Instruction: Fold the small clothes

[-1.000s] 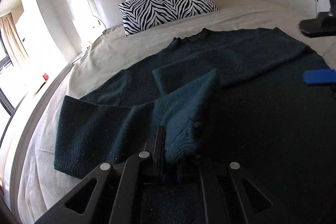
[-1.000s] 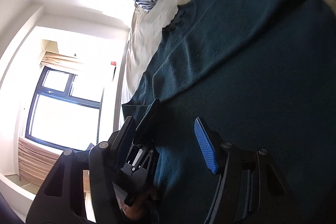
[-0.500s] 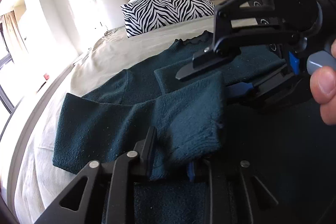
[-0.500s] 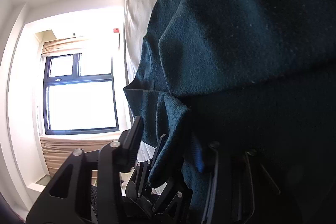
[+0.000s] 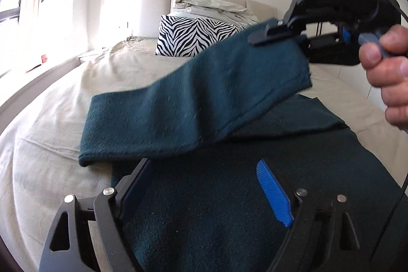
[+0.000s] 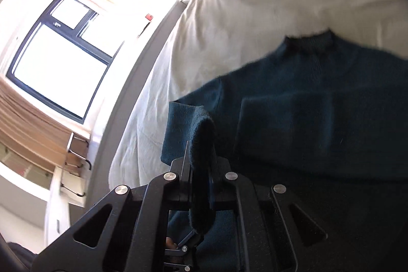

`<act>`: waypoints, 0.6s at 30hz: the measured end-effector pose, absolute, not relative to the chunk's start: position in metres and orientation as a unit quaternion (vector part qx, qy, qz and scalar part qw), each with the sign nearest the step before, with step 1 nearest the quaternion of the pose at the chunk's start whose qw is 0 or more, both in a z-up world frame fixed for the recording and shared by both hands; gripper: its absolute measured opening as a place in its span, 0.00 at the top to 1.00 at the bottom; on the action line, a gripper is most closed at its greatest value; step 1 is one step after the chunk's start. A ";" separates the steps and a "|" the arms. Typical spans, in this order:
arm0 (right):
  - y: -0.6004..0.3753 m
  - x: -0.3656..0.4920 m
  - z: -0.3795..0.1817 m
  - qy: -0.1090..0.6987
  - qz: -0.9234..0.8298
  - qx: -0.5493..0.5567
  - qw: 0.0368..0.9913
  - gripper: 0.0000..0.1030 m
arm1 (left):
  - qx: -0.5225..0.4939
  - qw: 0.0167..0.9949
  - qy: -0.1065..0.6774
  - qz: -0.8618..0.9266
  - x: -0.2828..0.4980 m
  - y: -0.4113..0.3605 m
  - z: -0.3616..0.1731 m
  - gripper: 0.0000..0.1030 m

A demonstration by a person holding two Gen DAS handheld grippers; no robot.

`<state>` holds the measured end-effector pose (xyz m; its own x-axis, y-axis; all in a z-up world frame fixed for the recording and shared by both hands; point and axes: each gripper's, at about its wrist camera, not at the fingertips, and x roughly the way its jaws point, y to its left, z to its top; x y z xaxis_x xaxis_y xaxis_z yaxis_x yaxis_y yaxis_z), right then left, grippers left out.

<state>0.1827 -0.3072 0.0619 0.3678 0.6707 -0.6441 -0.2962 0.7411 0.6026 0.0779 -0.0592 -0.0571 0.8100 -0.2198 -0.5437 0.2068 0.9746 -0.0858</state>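
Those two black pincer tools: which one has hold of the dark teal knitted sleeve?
The right gripper, in the hand at upper right, is shut on the dark teal knitted sleeve, lifting it off the bed. The left gripper is opening, nothing between its jaws.

The left hand-held gripper [image 5: 204, 193] is showing a matte black frame of angled links with triangular cut-outs, silver round screw heads sitting at the pivots, and a ribbed bright blue pad [image 5: 274, 195] lining one finger. The right hand-held gripper [image 5: 278, 36] is wearing the same black body with silver screws, white letters reading "DAS" running along its top, a small green light glowing at the back, a blue part peeking inside and a thin black cable trailing away. The person's hand [image 5: 387, 73] is gripping a grey-blue trigger.
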 end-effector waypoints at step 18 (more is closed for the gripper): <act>-0.466 0.235 -0.041 0.531 0.133 0.301 0.781 0.93 | -0.074 0.936 0.325 -0.115 0.096 -0.031 -0.060 0.18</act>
<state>0.2351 -0.4664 -0.0410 0.4008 0.5273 -0.7492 0.1125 0.7833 0.6114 0.0956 -0.0315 -0.0598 0.7627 -0.2635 -0.5906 0.1670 0.9625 -0.2138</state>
